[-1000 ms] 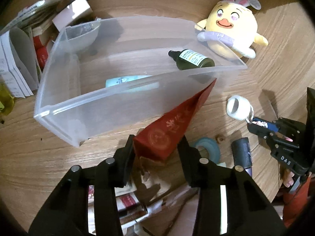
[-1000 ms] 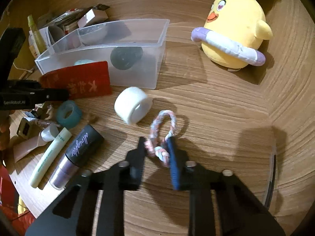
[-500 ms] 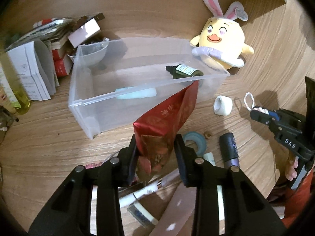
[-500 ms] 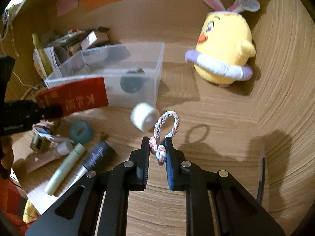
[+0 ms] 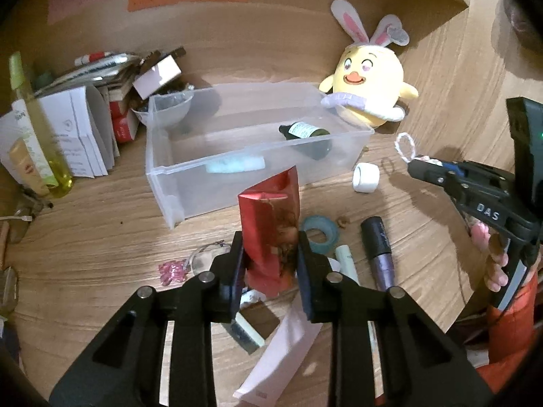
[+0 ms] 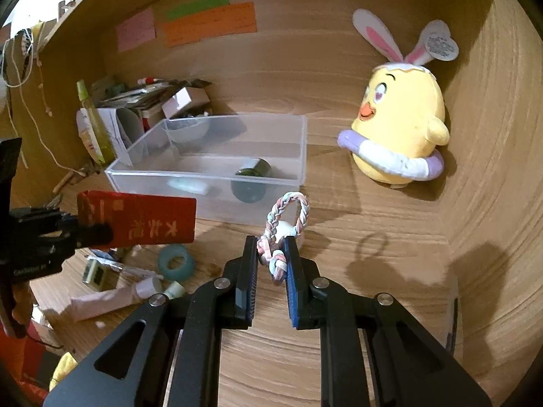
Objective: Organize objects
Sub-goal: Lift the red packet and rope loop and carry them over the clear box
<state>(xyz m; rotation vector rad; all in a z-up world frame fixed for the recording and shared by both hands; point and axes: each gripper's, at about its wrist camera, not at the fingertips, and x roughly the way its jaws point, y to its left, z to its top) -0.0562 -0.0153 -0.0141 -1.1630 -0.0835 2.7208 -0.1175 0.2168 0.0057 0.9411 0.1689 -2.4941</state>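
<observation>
Red packet (image 5: pixel 269 224): up off the desk in the left gripper (image 5: pixel 269 264), hanging short of the clear bin (image 5: pixel 190 173) and lower than its rim in this view; the right-wrist view shows it flat-on, one end pinched and the rest sticking out free
Packet handling: looks like thin card or foil, light and flat; it should crease if squeezed hard and could swivel in a one-end grip, so a hold nearer the middle would be my pick
Left jaws: closing on the packet's flat faces, packet between the pads
Hair tie (image 6: pixel 288 217): braided pastel loop, lifted clear in the right gripper (image 6: pixel 271 257), loop standing above the fingertips, its shadow on the wood beyond
Tie handling: soft, stretchy, almost weightless; grabbed at the knotted end, so the loop will flop and may snag on the bin rim
Right jaws: clamped tight on the knot
Left hand pose: gripper tipped down and forward, aimed at the bin's near wall
Right hand pose: same downward tilt, off to the right of the bin, fingers wrapped on the handle in the left-wrist view
Bin contents: dark bottle (image 5: pixel 305 131) and a pale tube (image 5: pixel 236 163) lying inside
Left on the desk: tape roll (image 5: pixel 320 234), white roll (image 5: pixel 366 178), dark tube (image 5: pixel 378 247)
Judgement: both items look headed for the bin; neither is over it yet
</observation>
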